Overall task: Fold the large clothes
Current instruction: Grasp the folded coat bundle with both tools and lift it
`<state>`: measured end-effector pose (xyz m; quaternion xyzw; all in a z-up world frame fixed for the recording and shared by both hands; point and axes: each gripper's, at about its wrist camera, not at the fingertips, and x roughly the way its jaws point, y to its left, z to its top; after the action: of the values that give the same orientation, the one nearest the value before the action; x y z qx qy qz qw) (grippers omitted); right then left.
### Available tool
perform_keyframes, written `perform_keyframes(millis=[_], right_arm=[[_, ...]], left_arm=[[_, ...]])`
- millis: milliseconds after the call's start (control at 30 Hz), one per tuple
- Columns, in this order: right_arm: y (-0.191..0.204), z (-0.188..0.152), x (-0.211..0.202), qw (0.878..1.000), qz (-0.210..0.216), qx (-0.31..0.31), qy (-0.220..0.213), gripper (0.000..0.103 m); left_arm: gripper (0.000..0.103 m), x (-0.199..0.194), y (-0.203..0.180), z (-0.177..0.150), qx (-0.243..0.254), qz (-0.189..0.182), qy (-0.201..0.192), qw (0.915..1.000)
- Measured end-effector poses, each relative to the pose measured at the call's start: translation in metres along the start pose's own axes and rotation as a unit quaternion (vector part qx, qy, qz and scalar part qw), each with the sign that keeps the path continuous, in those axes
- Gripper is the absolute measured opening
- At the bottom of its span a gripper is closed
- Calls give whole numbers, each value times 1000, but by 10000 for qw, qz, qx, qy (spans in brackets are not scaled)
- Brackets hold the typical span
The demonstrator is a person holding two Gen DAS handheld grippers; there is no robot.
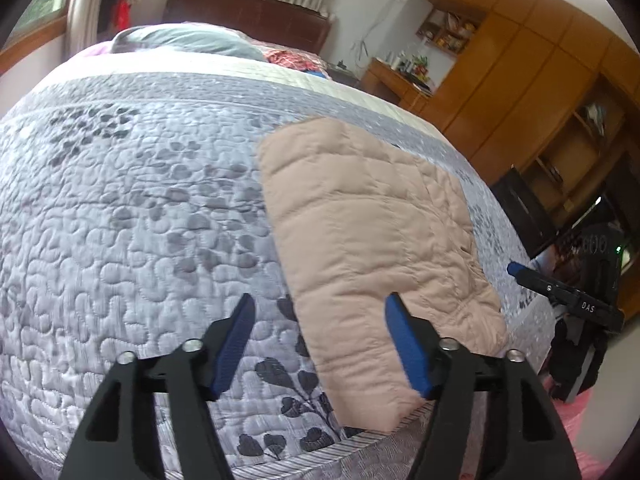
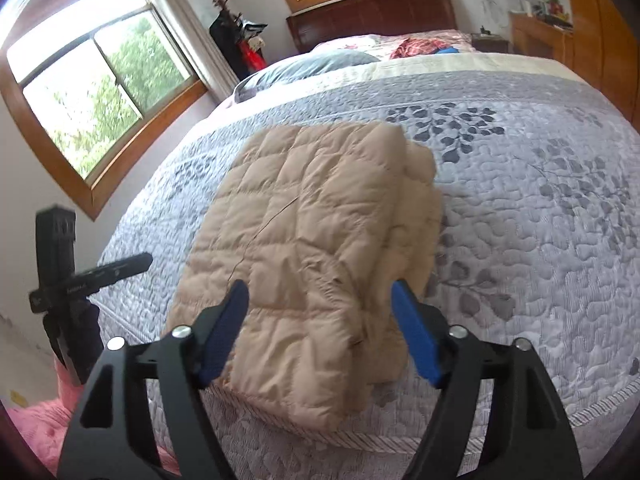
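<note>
A beige quilted jacket lies folded into a long rectangle on the grey patterned bedspread, near the bed's foot edge. It also shows in the right wrist view, with layered folds along its right side. My left gripper is open and empty, just above the jacket's near left edge. My right gripper is open and empty, hovering over the jacket's near end. The right gripper also shows in the left wrist view, to the right of the jacket. The left gripper also shows in the right wrist view, to the left of the bed.
A grey pillow and red clothing lie near the dark headboard. Wooden cabinets line the bed's right side. A window is on the left wall. Pink fabric lies below the bed's foot.
</note>
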<state>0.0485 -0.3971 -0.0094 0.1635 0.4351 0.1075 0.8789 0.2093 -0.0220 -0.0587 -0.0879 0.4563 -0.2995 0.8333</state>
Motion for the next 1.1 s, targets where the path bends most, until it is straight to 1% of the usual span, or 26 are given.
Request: perform_keyframes(millis=[67,133,300,400,567,667,800,867,933,1033,1100], right_arm=[[-9,3,2,9998,123,127,24,83],[-15,3,6,9994,217,259,92,86],[-29,6,25,9967,512,544,307,90],[-41,9,39,9939,645,770,463,91],[-60,10,62,9866,897,1154,719,91],[-67,10,77,9821,1070,1265,898,91],[-73,12,96,9774,1253,1326,1068,92],[-75,12,106,9731,1416,1392,1169,92],[-78,13,117,9684,1583,1485,1228,93],[-73,16,122,9695,1693,1344,1156,92],[-68,17,125,9706,1720,1240,1138,89]], left_arm=[[75,1,7,0,-101,-146,31,9998],[78,7,14,0,-175,-300,119,9993],[79,30,25,3,-336,-456,392,9976],[79,45,32,6,-442,-672,596,9950],[79,76,41,14,-605,-1001,977,9883],[81,92,40,19,-661,-1313,1121,9828],[83,110,36,25,-669,-1600,1246,9769],[85,121,32,27,-671,-1788,1332,9725],[89,129,27,28,-661,-1816,1377,9714],[90,135,17,32,-534,-1737,1356,9740],[89,133,12,32,-502,-1721,1325,9748]])
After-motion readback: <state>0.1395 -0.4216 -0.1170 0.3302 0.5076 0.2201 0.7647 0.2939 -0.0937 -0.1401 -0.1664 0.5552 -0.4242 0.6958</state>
